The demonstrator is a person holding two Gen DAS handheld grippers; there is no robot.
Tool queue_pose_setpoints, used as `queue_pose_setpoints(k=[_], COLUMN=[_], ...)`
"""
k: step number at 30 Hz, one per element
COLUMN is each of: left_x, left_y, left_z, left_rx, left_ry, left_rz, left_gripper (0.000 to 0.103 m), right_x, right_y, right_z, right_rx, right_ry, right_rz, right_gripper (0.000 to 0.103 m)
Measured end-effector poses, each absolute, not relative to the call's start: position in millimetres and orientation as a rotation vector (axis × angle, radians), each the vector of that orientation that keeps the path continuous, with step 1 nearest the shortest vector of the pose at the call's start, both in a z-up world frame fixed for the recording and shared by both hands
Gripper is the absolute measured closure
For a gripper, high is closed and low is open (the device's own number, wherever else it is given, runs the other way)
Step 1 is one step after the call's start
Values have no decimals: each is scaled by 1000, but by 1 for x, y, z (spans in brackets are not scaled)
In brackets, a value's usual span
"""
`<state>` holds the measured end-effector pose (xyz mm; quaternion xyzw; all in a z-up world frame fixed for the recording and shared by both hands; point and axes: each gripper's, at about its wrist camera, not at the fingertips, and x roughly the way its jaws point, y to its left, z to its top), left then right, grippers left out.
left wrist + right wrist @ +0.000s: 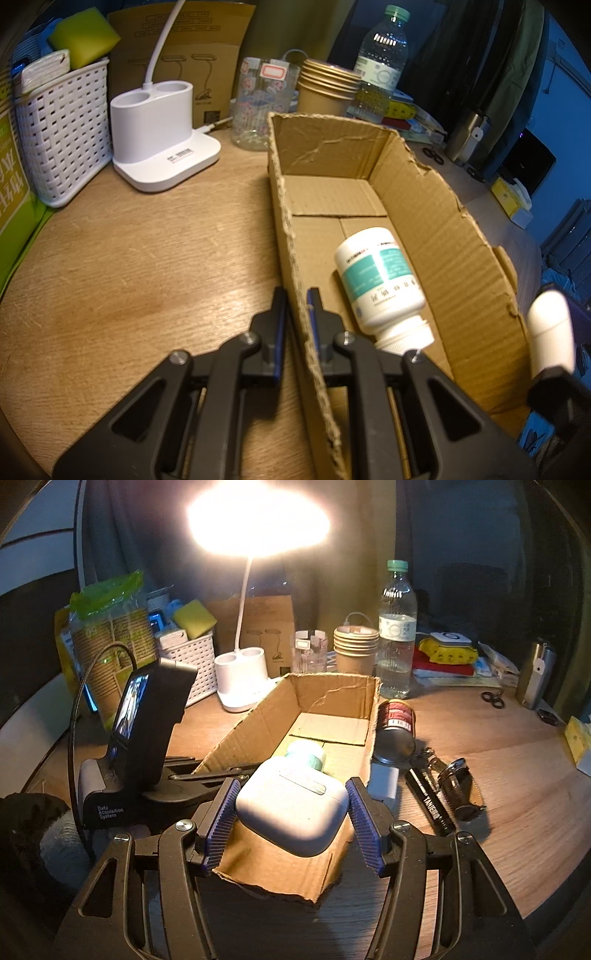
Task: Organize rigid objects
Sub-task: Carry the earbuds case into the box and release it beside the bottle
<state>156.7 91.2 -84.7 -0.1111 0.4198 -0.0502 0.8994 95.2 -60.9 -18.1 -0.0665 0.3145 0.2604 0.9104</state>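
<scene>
My right claw [291, 821] grips a white earbud case [291, 814], its ribbed purple pads pressed against the case's two sides. The case is smooth plastic with rounded corners, tilted, and it hangs over the near end of the cardboard box [332, 690]. In the left wrist view the same case [550, 328] shows at the far right edge, outside the box's right wall.

Inside the box lies a white pill bottle [380, 277] on its side, teal label up, its ribbed cap towards my left claw. The box [443, 236] is plain corrugated cardboard, long and open-topped, with torn, ragged upper edges and folded flaps for a floor.

My left claw [295, 299] is clamped shut on the box's left wall near its near end, one black finger outside and one inside. It points steeply down at the wooden table [129, 258].

Just right of the box, on the table, lie a red metal can [395, 727] on its side, a small white block [384, 781], a black tube [430, 805] with white lettering and a shiny metal object I cannot identify.

Behind the box stand a white desk lamp [240, 679], lit, a white woven basket [62, 129], a clear glass [262, 103], a stack of paper cups [327, 86] and a water bottle [397, 631] with a green cap.
</scene>
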Motion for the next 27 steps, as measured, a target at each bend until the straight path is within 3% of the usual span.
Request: queue_pose_setpoints(k=[21,27], left_x=[157,156], left_y=[91,90], left_z=[-85,-84], left_rx=[-230,-228], left_ry=[869,870], left_rz=[-104,-106], left_gripper=[91,91], right_x=[100,100], right_y=[-59,-61], right_z=[-32,-29], right_rx=[-123,-118], right_ry=[729,717], right_rz=[582,579], right_gripper=[41,32])
